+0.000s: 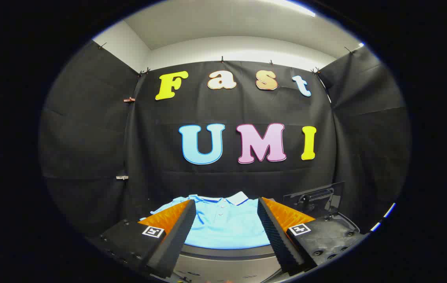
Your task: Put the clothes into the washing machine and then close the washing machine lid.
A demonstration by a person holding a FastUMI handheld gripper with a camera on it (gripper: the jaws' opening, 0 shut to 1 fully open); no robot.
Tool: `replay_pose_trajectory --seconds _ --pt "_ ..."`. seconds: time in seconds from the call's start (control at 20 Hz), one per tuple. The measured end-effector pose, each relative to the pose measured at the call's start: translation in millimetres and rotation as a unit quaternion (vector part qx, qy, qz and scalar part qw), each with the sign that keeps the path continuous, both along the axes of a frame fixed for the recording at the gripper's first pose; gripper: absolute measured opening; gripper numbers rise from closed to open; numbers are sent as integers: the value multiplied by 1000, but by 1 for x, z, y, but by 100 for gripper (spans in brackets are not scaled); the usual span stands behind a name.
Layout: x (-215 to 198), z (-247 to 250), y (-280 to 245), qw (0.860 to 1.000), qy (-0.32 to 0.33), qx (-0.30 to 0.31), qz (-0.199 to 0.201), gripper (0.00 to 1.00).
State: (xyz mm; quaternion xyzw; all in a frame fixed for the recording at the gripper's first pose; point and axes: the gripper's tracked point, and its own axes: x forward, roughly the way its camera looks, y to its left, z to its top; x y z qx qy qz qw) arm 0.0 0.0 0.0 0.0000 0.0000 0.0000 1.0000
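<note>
A light blue polo shirt (225, 222) with a white collar lies flat ahead, spread out on a surface just beyond my fingers. My gripper (226, 206) is open, its two fingers wide apart, with the shirt seen through the gap between them. Nothing is held. Behind the right finger stands a dark raised panel with a handle (316, 198), which looks like the washing machine's lid standing up. Below the shirt runs a grey curved rim (227, 255) of the machine, close under the fingers.
Black cloth walls (89, 149) close the booth at the back and on both sides. A white ceiling shows above them.
</note>
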Motion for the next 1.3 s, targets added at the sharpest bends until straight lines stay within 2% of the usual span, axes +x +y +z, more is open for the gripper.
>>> replay_pose_trajectory --seconds 0.9,1.3 --pt "0 -25 17 1000 30 1 10 98" --pt "33 -32 7 999 45 -8 -7 98"
